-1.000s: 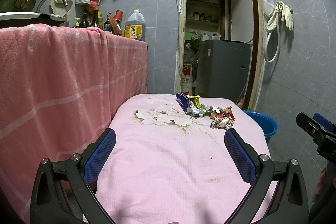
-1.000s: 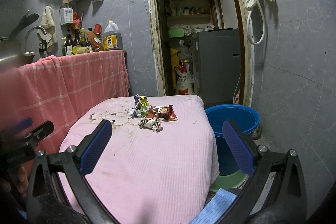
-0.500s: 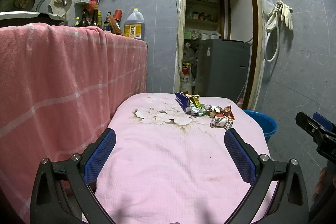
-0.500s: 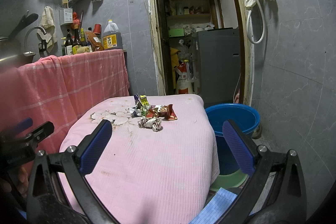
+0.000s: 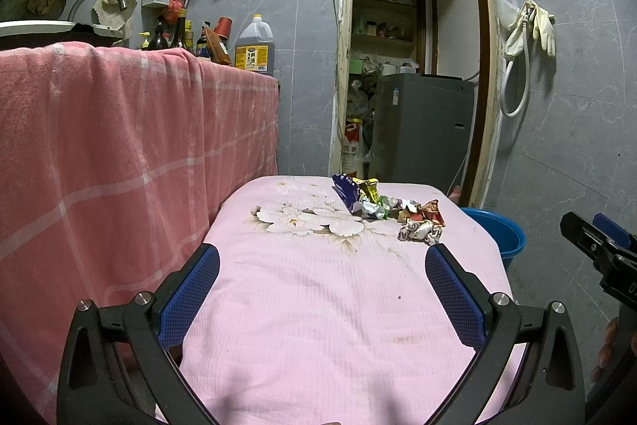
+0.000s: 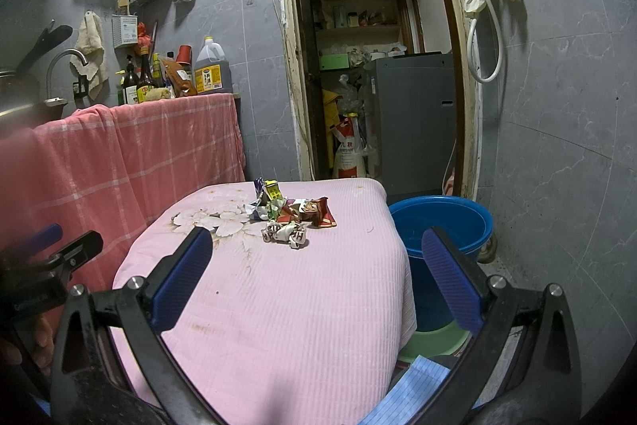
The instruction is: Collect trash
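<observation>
Trash pile (image 6: 292, 216): crumpled wrappers heaped on the far half of the pink-covered table (image 6: 278, 305), toward 12 o'clock from both grippers. Nearest piece is a white printed wrapper (image 6: 286, 234) lying just in front of the heap; a red-brown packet (image 6: 320, 212) sits at the pile's 3 o'clock edge, a purple wrapper (image 5: 347, 190) and a yellow one at its far side. Pieces touch and overlap.

Blue bucket (image 6: 442, 222) stands on the floor at the table's 3 o'clock side, below the tabletop, with a green basin under it. Likely the drop target, though that is a guess.

Right gripper (image 6: 316, 267): fingers spread wide, nothing between them, well short of the pile. Left gripper (image 5: 322, 283): likewise splayed and empty, near edge of table.

Risks, as judged from here:
- Wrappers are light and springy; a pinch on one could drag or flick its neighbours, scattering them toward the table's 3 o'clock edge and onto the floor beside the bucket.
- The cover is soft cloth; fingers closing low may catch a fold and tug the whole heap.
- A thin crumple may slip free in transit if gripped by a loose corner.
- Both grippers converging on one small pile could collide.
- Release too early, and the piece lands on the table's overhang, not in the bucket.
</observation>
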Tool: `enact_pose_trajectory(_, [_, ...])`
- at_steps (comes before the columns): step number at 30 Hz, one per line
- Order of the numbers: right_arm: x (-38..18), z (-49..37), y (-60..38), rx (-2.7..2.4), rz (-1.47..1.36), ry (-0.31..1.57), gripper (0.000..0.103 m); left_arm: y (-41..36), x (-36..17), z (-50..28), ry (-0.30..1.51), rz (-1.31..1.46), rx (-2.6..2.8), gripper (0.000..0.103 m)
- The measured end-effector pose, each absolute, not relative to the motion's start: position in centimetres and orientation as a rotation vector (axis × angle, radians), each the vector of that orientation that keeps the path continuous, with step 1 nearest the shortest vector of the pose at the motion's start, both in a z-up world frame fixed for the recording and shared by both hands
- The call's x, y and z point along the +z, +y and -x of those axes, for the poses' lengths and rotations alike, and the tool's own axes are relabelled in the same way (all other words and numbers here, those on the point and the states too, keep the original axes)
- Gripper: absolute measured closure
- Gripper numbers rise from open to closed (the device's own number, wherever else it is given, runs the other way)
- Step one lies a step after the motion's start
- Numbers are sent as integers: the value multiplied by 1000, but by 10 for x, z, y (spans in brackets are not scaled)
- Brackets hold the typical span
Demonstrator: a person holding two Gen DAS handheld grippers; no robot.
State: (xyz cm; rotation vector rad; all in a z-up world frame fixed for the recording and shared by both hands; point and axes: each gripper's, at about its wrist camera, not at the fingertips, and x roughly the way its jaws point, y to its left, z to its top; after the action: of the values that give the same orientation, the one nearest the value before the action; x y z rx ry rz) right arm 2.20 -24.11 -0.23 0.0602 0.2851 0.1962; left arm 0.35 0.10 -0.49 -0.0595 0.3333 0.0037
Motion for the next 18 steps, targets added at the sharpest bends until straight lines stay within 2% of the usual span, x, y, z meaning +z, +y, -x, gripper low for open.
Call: enact_pose_trajectory(18, [0,-22,-242,196,-62,290,0,1,-5,-4,336,60,4,1])
